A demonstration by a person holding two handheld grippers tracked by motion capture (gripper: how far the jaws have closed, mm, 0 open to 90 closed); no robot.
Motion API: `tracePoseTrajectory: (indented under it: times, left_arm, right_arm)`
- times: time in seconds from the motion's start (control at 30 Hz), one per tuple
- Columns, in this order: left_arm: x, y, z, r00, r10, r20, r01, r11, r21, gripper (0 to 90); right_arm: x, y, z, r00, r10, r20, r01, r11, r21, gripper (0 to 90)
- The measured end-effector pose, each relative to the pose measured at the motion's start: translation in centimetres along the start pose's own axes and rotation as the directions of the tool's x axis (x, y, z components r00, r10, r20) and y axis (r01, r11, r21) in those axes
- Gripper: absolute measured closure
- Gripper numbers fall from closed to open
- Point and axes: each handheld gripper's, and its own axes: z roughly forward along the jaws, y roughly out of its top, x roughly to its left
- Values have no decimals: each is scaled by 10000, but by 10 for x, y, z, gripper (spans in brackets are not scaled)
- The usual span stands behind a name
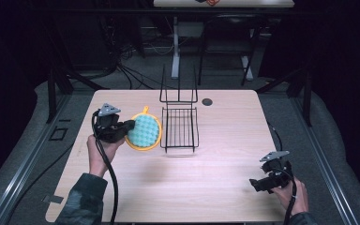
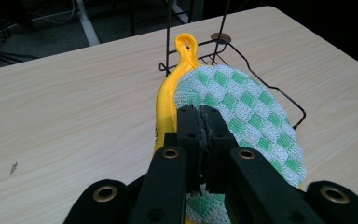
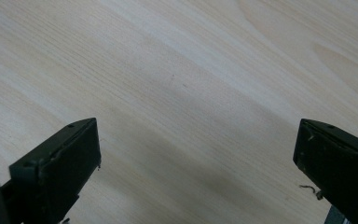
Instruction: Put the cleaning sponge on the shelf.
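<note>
**Carrying the pot holder to the wire rack**

Holding the round pot holder (image 1: 144, 131) by its near edge, the left gripper (image 1: 127, 127) has its jaws pressed together on the fabric; in the left gripper view the green-checked face and yellow rim (image 2: 164, 103) stand tilted up beyond the jaws, hanging loop (image 2: 186, 43) at the far end. Judged step: transfer to the black wire rack (image 1: 180, 127), just beside the pot holder on its right.

Procedure:
1. Maintain the pinch; the cloth is limp and may sag.
2. Lift it above the rack's rim before moving across.
3. Release once it is inside the rack.

The right gripper (image 1: 261, 183) rests well apart near the table (image 1: 225, 178) edge, jaws spread, holding nothing.
</note>
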Motion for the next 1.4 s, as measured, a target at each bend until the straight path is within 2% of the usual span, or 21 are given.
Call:
tracePoseTrajectory:
  times: [0.37,0.4,0.67,1.0,1.17,1.4]
  left_arm:
    - [-11,9,13,9996,184,206,-185,9998,36,879]
    - [-12,10,14,9996,191,205,-192,9998,31,879]
    - [-15,14,22,9994,156,309,-158,9999,53,879]
    - [-22,19,36,9990,290,343,-292,9996,61,879]
    - [-25,21,42,9990,394,189,-396,9992,110,879]
    - [-29,21,52,9990,346,269,-351,9992,175,879]
  right_arm:
    - [-2,0,-1,10000,10,59,-10,10000,-9,3]
    - [-1,0,-1,9999,109,17,-109,9999,-76,4]
    - [-1,0,0,10000,26,8,-26,10000,8,8]
    - [-1,0,0,10000,39,10,-39,10000,39,8]
    - [-1,0,-1,10000,-42,57,42,10000,9,8]
    - [-1,0,-1,10000,22,12,-22,10000,15,8]
